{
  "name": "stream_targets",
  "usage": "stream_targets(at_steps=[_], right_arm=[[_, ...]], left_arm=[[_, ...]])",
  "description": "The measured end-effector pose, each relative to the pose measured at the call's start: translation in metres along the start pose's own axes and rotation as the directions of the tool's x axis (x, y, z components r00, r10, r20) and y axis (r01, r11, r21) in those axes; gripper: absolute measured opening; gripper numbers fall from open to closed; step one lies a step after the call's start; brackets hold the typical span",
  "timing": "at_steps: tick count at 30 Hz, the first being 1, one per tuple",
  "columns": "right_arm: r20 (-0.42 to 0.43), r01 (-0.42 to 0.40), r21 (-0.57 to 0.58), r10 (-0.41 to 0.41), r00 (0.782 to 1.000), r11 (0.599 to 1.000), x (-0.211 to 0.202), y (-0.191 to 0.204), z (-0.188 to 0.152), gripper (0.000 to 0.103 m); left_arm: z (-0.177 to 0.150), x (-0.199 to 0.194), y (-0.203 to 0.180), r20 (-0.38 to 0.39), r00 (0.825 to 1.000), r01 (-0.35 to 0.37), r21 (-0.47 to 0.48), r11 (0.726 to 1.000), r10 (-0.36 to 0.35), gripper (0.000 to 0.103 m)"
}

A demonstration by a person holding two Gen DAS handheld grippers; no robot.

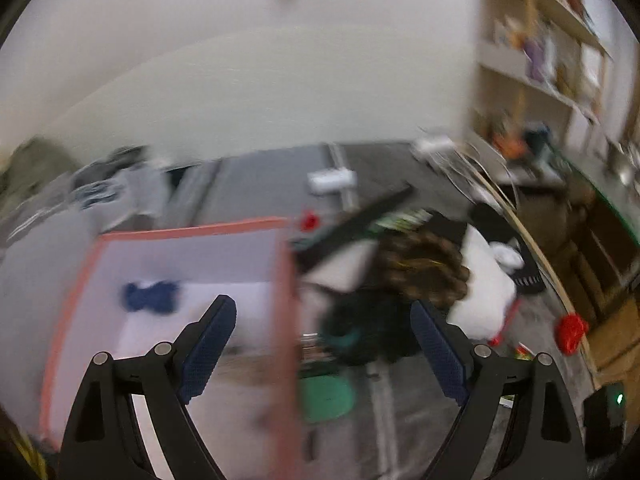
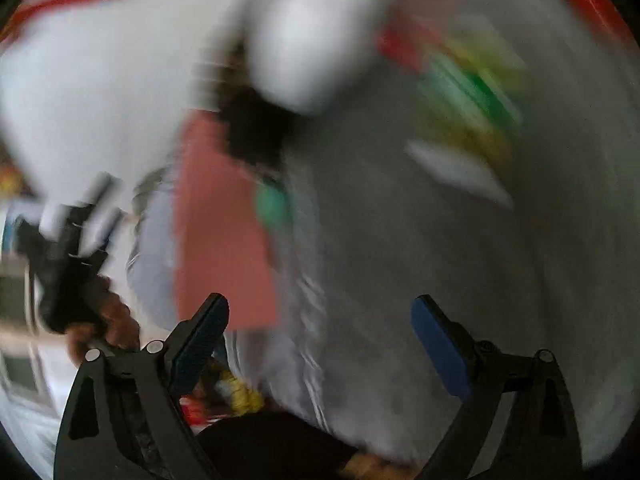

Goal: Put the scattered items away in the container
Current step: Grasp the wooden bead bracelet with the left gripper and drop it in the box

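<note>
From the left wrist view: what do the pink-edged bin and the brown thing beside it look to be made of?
The bin looks like fabric: flat, matte pale panels with a salmon trim, though blur leaves stiff plastic possible. The brown thing looks like soft, tufted plush or yarn, with a lumpy, dull surface; the blur hides its weave.

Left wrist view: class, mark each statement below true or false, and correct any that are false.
1. The box has a pink rim. True.
2. A dark blue item lies inside the box. True.
3. The left gripper holds a red item in its jaws. False: its jaws stand open with nothing between them.
4. The box is full to the rim. False: mostly bare floor shows inside.
5. A crumpled red item lies outside the box. True.
</note>
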State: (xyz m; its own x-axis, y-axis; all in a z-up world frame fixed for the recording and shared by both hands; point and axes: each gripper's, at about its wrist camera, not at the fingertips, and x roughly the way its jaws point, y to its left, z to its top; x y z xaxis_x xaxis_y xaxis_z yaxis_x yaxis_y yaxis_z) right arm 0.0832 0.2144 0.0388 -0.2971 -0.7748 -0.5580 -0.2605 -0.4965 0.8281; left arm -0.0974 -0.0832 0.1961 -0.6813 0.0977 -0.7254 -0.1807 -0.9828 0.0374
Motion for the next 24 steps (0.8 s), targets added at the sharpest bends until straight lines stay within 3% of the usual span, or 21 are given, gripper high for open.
stream_targets(at_steps=[1,3,4,5,6,7,11,12,13,14,16,18,19,20,24], right_arm=[[-0.031,-0.03,0.024,0.031,0.999,0.999,0.004,-0.011,-0.004,0.093],[-0.052,-0.001,-0.033,0.0,0.999,0.999,0.006,-0.012,-0.007,0.085],[-0.065,0.008,-0.077,-0.013,0.998,0.997,0.005,-0.007,-0.008,0.085],[-0.068,0.022,-0.119,-0.03,0.997,0.993,0.003,-0.002,-0.008,0.085],[-0.062,0.048,-0.159,-0.058,0.996,0.986,-0.001,0.002,-0.009,0.085],[-0.062,0.062,-0.185,-0.075,0.995,0.981,-0.003,0.004,-0.01,0.085],[-0.088,0.052,-0.204,-0.071,0.994,0.978,-0.005,-0.009,-0.009,0.085],[-0.097,0.043,-0.2,-0.064,0.993,0.979,-0.006,-0.012,-0.009,0.085],[-0.108,0.035,-0.204,-0.058,0.992,0.978,-0.008,-0.014,-0.009,0.085],[-0.118,0.031,-0.211,-0.057,0.991,0.977,-0.007,-0.015,-0.01,0.084],[-0.128,0.033,-0.234,-0.065,0.99,0.972,-0.005,-0.015,-0.009,0.084],[-0.129,0.047,-0.257,-0.082,0.988,0.965,-0.007,-0.012,-0.013,0.084],[-0.129,0.055,-0.266,-0.092,0.987,0.962,-0.007,-0.011,-0.014,0.084],[-0.127,0.061,-0.272,-0.099,0.987,0.96,-0.01,-0.009,-0.018,0.084],[-0.127,0.069,-0.266,-0.106,0.986,0.961,-0.007,-0.007,-0.018,0.084]], left_arm=[[0.001,0.011,-0.01,-0.035,0.999,0.015,0.007,1.0,-0.015,0.089],[0.007,0.039,-0.022,-0.109,0.992,0.062,-0.046,0.997,-0.066,0.088],[0.009,0.051,-0.022,-0.139,0.986,0.084,-0.096,0.992,-0.096,0.073],[0.011,0.064,-0.023,-0.174,0.977,0.098,-0.144,0.985,-0.123,0.045],[0.011,0.083,-0.02,-0.231,0.961,0.106,-0.21,0.972,-0.155,0.035],[0.01,0.097,-0.015,-0.259,0.949,0.104,-0.28,0.954,-0.179,0.033],[0.009,0.111,-0.005,-0.221,0.952,0.107,-0.406,0.908,-0.211,0.038],[0.012,0.111,-0.008,-0.203,0.96,0.099,-0.403,0.91,-0.194,0.044],[0.013,0.113,-0.011,-0.19,0.968,0.079,-0.387,0.919,-0.164,0.064],[0.013,0.119,-0.015,-0.205,0.967,0.068,-0.368,0.927,-0.152,0.078],[0.007,0.134,-0.017,-0.252,0.954,0.066,-0.353,0.933,-0.163,0.079],[0.003,0.136,-0.016,-0.234,0.959,0.066,-0.357,0.932,-0.157,0.056],[0.005,0.133,-0.009,-0.225,0.958,0.084,-0.379,0.921,-0.18,0.031],[0.006,0.128,-0.005,-0.214,0.956,0.097,-0.415,0.904,-0.201,0.019],[0.005,0.085,0.016,-0.148,0.955,0.141,-0.536,0.832,-0.257,0.018]])
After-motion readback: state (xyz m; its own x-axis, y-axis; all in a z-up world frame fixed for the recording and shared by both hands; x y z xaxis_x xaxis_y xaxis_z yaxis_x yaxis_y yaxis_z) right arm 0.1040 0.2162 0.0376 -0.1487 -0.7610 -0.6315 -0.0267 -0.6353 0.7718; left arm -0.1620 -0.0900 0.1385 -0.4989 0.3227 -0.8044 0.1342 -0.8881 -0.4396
